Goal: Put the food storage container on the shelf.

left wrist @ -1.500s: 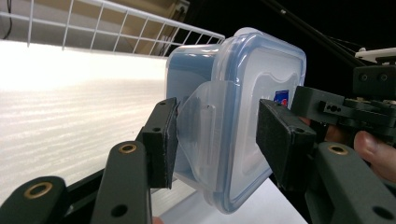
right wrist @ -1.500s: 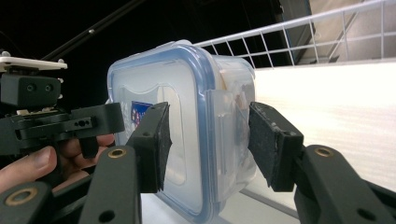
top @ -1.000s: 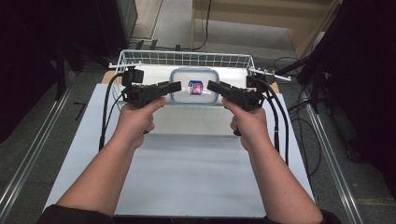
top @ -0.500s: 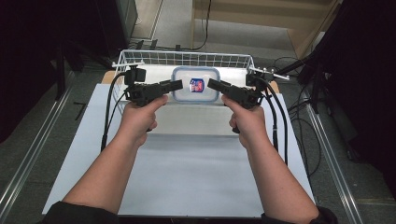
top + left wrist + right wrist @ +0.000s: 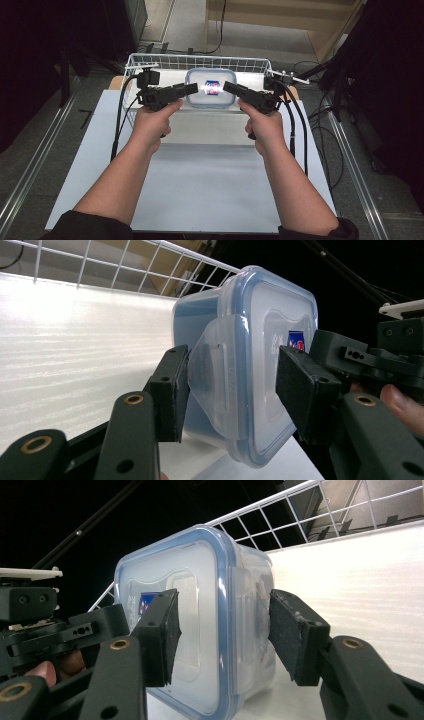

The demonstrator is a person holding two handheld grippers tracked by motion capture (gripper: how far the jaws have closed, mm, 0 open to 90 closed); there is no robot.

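Observation:
A clear plastic container (image 5: 211,88) with a blue-rimmed lid and a small red-and-blue label stands in a white wire basket (image 5: 165,62). My left gripper (image 5: 192,88) reaches its left end and my right gripper (image 5: 227,86) its right end. In the left gripper view, the open left gripper (image 5: 235,390) straddles the lid's edge and side latch (image 5: 210,375) of the container (image 5: 270,340). The open right gripper (image 5: 227,635) likewise straddles the opposite latch (image 5: 245,625) of the container (image 5: 175,595), with gaps beside its pads.
The basket's wire back wall (image 5: 125,265) rises just behind the container. A white sheet (image 5: 200,190) covers the table in front of the basket. Black cables (image 5: 295,130) trail from both grippers. Metal rails (image 5: 35,165) run along both table sides.
Both hands have edged slightly forward, bringing the gripper tips a little closer around the container's two ends. The container has not moved.

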